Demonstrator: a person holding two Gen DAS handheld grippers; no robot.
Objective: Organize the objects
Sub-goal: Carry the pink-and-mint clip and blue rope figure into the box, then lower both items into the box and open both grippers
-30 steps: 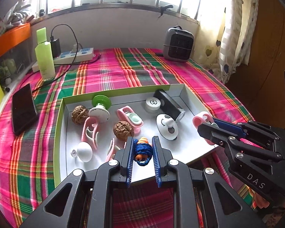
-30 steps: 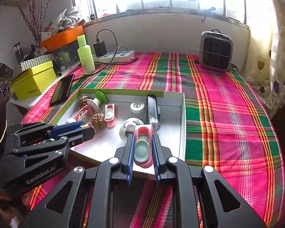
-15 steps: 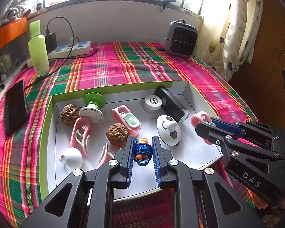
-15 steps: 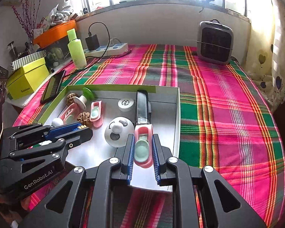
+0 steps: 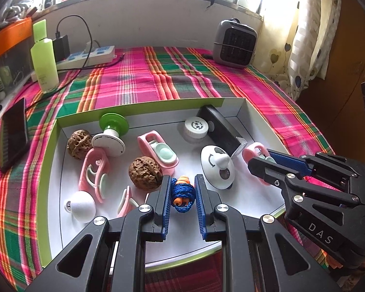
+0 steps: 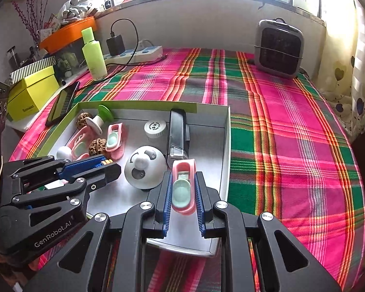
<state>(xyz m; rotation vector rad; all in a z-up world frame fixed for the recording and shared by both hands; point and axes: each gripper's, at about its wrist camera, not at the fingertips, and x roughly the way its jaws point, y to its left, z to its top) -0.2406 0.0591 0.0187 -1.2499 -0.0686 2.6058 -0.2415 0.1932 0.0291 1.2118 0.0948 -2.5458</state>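
A shallow white box with green rim (image 5: pixel 143 105) lies on the plaid cloth and holds small items: two walnuts (image 5: pixel 145 173), pink clips (image 5: pixel 158 151), a white dome (image 5: pixel 216 168), a white cap (image 5: pixel 196 129), a black bar (image 5: pixel 221 127), a green-topped knob (image 5: pixel 113 127). My left gripper (image 5: pixel 182 193) is shut on a blue cord bundle with orange earplugs (image 5: pixel 182 192), over the box's near part. My right gripper (image 6: pixel 183 189) is shut on a pink and mint clip (image 6: pixel 183 186), over the box's near right corner (image 6: pixel 225 146).
A grey heater (image 6: pixel 278 48) stands at the back right. A green bottle (image 5: pixel 44 57), power strip with charger (image 5: pixel 90 56) and phone (image 5: pixel 13 133) lie on the left. A yellow box (image 6: pixel 31 95) and orange tray (image 6: pixel 68 32) sit off the table's left edge.
Both grippers have moved forward over the box with their objects still held. The box contents have not moved.
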